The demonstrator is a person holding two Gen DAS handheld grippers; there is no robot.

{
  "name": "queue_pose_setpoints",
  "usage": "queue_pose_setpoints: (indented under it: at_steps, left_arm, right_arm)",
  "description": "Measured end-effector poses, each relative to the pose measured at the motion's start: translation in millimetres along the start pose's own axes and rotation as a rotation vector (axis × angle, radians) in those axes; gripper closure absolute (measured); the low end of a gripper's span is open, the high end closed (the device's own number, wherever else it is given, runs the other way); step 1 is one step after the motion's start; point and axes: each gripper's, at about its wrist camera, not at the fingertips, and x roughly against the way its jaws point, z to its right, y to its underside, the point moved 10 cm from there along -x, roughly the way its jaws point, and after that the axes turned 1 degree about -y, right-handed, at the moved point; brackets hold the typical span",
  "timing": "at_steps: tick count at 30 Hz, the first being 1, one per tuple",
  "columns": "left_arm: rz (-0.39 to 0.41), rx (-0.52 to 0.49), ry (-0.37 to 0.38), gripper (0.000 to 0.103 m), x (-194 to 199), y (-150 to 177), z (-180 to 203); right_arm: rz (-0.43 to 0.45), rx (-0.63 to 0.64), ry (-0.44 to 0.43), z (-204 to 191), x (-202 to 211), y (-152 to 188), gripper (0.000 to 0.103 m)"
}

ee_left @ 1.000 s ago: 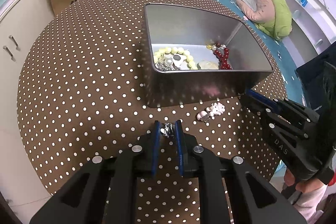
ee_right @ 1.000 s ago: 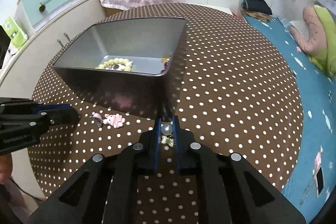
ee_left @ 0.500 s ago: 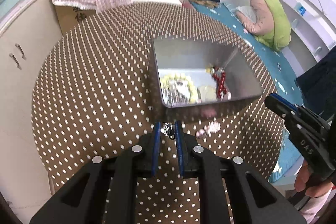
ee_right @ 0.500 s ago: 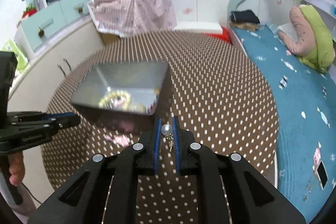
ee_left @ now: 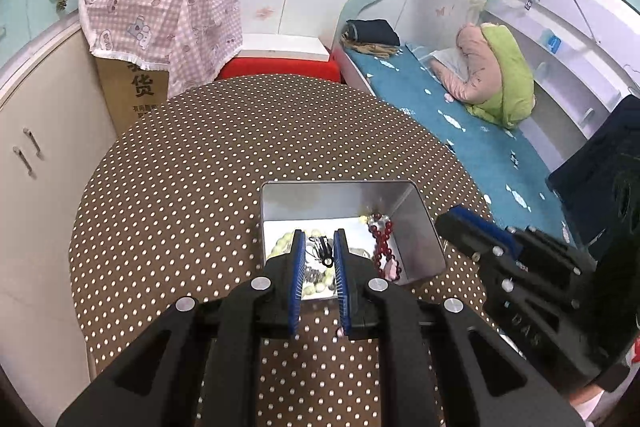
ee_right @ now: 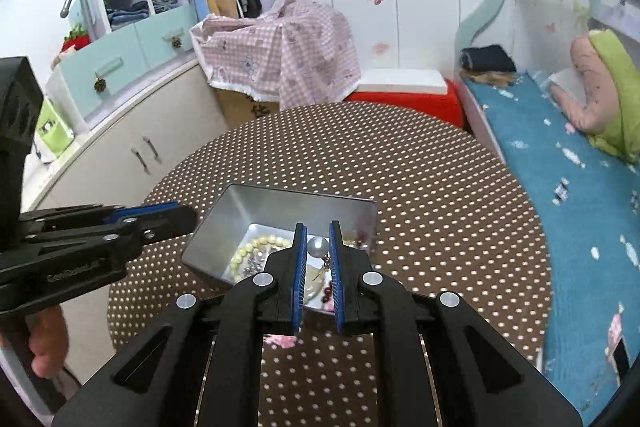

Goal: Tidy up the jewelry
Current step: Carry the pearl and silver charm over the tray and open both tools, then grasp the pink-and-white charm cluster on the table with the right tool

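- Your left gripper (ee_left: 319, 247) is clamped on a small dark-and-silver trinket (ee_left: 323, 250), held above the metal tin (ee_left: 424, 231).
- Your right gripper (ee_right: 318, 245) pinches a grey pearl earring (ee_right: 318, 246) with a thin gold piece hanging under it, also above the tin.
- Inside the tin lie a pale yellow bead bracelet (ee_right: 250, 247) and a dark red bead string (ee_left: 382, 243).
- A pink charm (ee_right: 280, 340) lies on the dotted tablecloth (ee_left: 192, 171), just beside the tin's near wall.

L gripper (ee_left: 320, 251) jaws pinch small clip (ee_left: 323, 250) above metal tin (ee_left: 420, 227).
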Motion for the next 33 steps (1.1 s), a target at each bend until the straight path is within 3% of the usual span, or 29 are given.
queue_pose_setpoints:
  at_steps: [4, 5, 8, 10, 14, 27, 33]
  left_arm:
    - [-0.016, -0.006, -0.002, 0.089, -15, -3, -1]
    - [-0.03, 0.0, -0.01, 0.087, -18, -2, -4]
    - [-0.059, 0.022, -0.018, 0.079, -24, 3, -11]
    - [-0.06, 0.028, -0.032, 0.078, -23, 5, -17]
    - [-0.062, 0.041, -0.034, 0.063, -19, 13, -24]
    - [-0.089, 0.07, -0.052, 0.062, -6, 48, -43]
    - [-0.08, 0.099, -0.046, 0.059, -4, 44, -47]
  right_arm:
    - [-0.049, -0.015, -0.03, -2, -13, 4, 0.088]
    - [-0.068, -0.017, -0.017, 0, -17, 7, 0.082]
    - [-0.086, -0.022, 0.08, 15, -19, 12, 0.034]
    - [-0.052, -0.029, 0.081, 19, -13, 11, 0.033]
    - [-0.072, -0.032, 0.11, 29, -8, 21, 0.03]
    - [-0.17, -0.003, 0.031, 5, -4, 78, 0.03]
    - [-0.217, 0.04, -0.013, -19, -21, 96, 0.03]
